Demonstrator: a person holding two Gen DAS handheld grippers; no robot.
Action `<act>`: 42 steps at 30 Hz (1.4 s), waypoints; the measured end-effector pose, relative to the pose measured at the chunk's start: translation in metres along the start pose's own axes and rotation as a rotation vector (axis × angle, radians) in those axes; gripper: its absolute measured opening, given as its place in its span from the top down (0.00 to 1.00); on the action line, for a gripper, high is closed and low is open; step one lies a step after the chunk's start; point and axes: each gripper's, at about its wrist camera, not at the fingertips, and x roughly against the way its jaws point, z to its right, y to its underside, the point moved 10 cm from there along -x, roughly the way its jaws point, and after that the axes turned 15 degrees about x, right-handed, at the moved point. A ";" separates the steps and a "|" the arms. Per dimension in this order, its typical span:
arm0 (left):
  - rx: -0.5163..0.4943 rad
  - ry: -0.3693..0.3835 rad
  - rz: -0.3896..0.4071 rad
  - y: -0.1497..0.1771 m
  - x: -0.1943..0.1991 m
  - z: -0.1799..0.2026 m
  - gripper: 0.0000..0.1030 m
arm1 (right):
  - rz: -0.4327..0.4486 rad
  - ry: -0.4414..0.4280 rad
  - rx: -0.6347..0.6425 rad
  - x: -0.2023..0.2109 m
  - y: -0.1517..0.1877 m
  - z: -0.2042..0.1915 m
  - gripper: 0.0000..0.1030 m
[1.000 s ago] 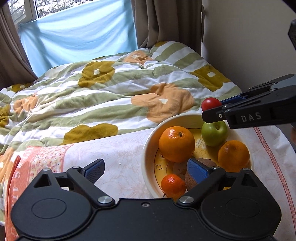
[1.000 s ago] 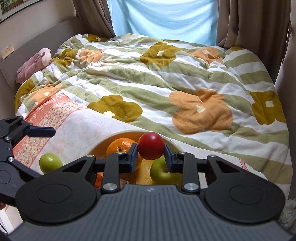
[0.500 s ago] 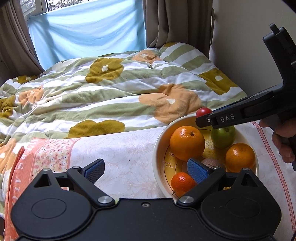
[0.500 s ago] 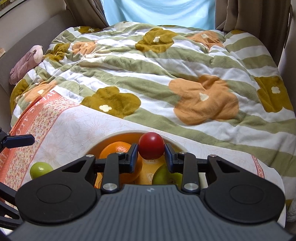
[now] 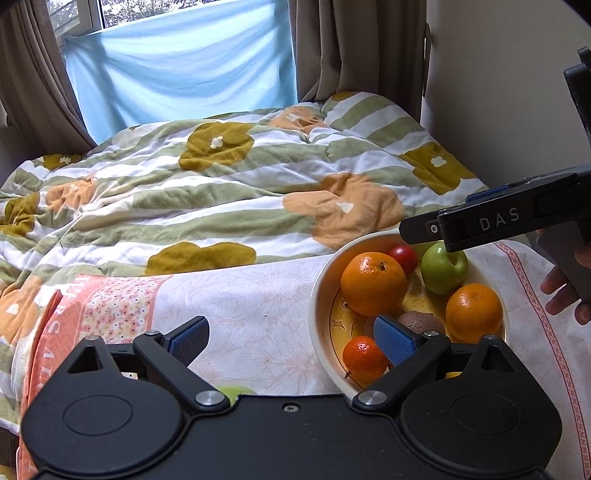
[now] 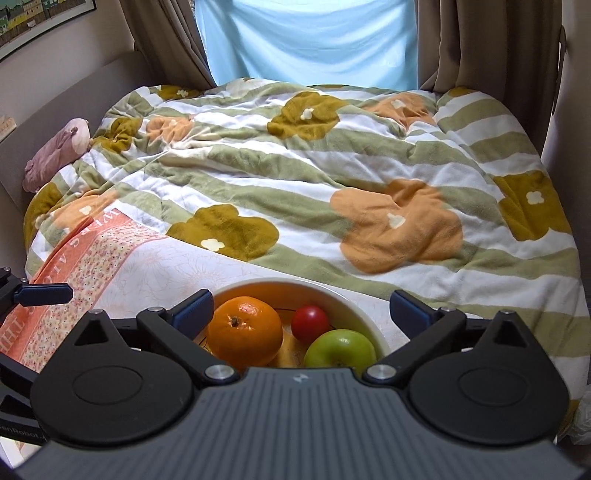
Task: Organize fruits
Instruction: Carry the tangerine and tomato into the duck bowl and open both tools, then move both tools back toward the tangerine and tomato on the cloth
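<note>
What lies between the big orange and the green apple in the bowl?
The small red fruit sits between the big orange and the green apple, seen in both views.

Floral quilted bed (image 6: 332, 177) beneath brown-curtained window (image 5: 92, 14)

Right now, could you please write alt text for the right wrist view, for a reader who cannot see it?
The right gripper is open above a white bowl holding an orange, a small red fruit and a green apple. The bowl stands on a pale floral cloth on a bed with a striped flower quilt; blue fabric covers the window.
</note>
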 end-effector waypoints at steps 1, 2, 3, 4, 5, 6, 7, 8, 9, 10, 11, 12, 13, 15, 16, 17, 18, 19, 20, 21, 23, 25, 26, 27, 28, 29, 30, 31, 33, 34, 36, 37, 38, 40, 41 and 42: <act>0.000 -0.001 0.004 0.000 0.002 0.000 0.05 | 0.005 0.007 -0.004 0.004 0.001 0.001 0.00; 0.000 -0.001 0.008 0.000 0.004 0.000 0.05 | 0.010 0.015 -0.007 0.007 0.001 0.002 0.00; 0.001 -0.002 0.014 -0.001 0.007 0.000 0.05 | 0.014 0.021 -0.010 0.010 0.001 0.002 0.00; 0.002 -0.003 0.020 -0.001 0.010 -0.001 0.05 | 0.018 0.024 -0.013 0.012 0.001 0.003 0.00; 0.003 -0.004 0.027 -0.002 0.013 -0.001 0.05 | 0.022 0.027 -0.015 0.016 0.000 0.003 0.00; 0.003 -0.005 0.033 -0.003 0.016 -0.001 0.05 | 0.026 0.031 -0.015 0.019 0.000 0.003 0.00; 0.003 -0.007 0.039 -0.003 0.019 -0.001 0.05 | 0.029 0.035 -0.013 0.023 0.000 0.002 0.00; 0.004 -0.009 0.046 -0.004 0.022 -0.001 0.05 | 0.031 0.037 -0.011 0.027 0.000 0.001 0.00; 0.004 -0.011 0.050 -0.004 0.026 -0.001 0.05 | 0.035 0.039 -0.007 0.031 -0.001 0.000 0.00; 0.005 -0.014 0.055 -0.005 0.030 -0.001 0.05 | 0.042 0.041 -0.001 0.037 -0.002 -0.001 0.00; 0.005 -0.018 0.062 -0.006 0.033 -0.002 0.05 | 0.046 0.043 0.005 0.041 -0.003 -0.003 0.00; 0.005 -0.021 0.068 -0.006 0.037 -0.002 0.05 | 0.048 0.046 0.010 0.047 -0.003 -0.004 0.00; 0.005 -0.022 0.071 -0.006 0.041 -0.002 0.05 | 0.051 0.052 0.015 0.053 -0.003 -0.006 0.00; 0.004 -0.019 0.084 -0.007 0.049 -0.002 0.05 | 0.053 0.057 0.017 0.064 -0.001 -0.010 0.00; 0.002 -0.014 0.090 -0.007 0.053 -0.001 0.05 | 0.053 0.058 0.015 0.070 0.000 -0.011 0.00; 0.000 -0.009 0.098 -0.007 0.057 0.000 0.05 | 0.055 0.058 0.011 0.077 0.002 -0.012 0.00; -0.003 -0.007 0.106 -0.008 0.062 0.001 0.05 | 0.059 0.061 0.004 0.083 0.003 -0.014 0.00; -0.006 -0.005 0.113 -0.007 0.067 0.001 0.05 | 0.064 0.064 -0.006 0.090 0.005 -0.015 0.00; -0.010 -0.002 0.119 -0.007 0.071 0.002 0.05 | 0.069 0.067 -0.016 0.097 0.007 -0.017 0.00; -0.016 0.002 0.124 -0.007 0.075 0.002 0.04 | 0.075 0.071 -0.026 0.103 0.009 -0.018 0.00; -0.033 0.013 0.139 -0.005 0.085 0.005 0.04 | 0.088 0.091 -0.046 0.119 0.014 -0.021 0.00; -0.051 0.028 0.154 -0.002 0.096 0.006 0.04 | 0.101 0.126 -0.063 0.134 0.019 -0.024 0.00; -0.057 0.037 0.160 0.000 0.101 0.007 0.04 | 0.108 0.141 -0.069 0.142 0.022 -0.025 0.00; -0.063 0.047 0.167 0.001 0.106 0.007 0.03 | 0.113 0.157 -0.077 0.149 0.025 -0.027 0.00; -0.070 0.060 0.170 0.004 0.110 0.007 0.03 | 0.116 0.174 -0.084 0.157 0.029 -0.029 0.00; -0.076 0.072 0.169 0.006 0.115 0.007 0.03 | 0.117 0.190 -0.090 0.163 0.033 -0.031 0.00; -0.081 0.086 0.168 0.009 0.119 0.007 0.03 | 0.117 0.205 -0.096 0.170 0.037 -0.034 0.00; -0.086 0.101 0.168 0.013 0.124 0.008 0.03 | 0.116 0.220 -0.101 0.177 0.042 -0.037 0.00; -0.095 0.136 0.163 0.021 0.133 0.009 0.03 | 0.108 0.239 -0.122 0.188 0.053 -0.044 0.00; -0.097 0.150 0.161 0.024 0.138 0.009 0.03 | 0.105 0.244 -0.137 0.193 0.059 -0.047 0.00; -0.106 0.170 0.155 0.033 0.146 0.010 0.03 | 0.096 0.254 -0.165 0.203 0.073 -0.055 0.00; -0.111 0.180 0.149 0.038 0.149 0.011 0.03 | 0.090 0.267 -0.171 0.208 0.079 -0.059 0.00; -0.115 0.190 0.143 0.044 0.152 0.011 0.03 | 0.081 0.284 -0.174 0.213 0.088 -0.063 0.00; -0.119 0.214 0.131 0.055 0.158 0.012 0.03 | 0.067 0.309 -0.182 0.222 0.104 -0.071 0.00; -0.124 0.229 0.124 0.061 0.160 0.013 0.03 | 0.062 0.317 -0.188 0.226 0.111 -0.075 0.00; -0.131 0.243 0.118 0.068 0.162 0.014 0.03 | 0.057 0.324 -0.194 0.229 0.118 -0.080 0.00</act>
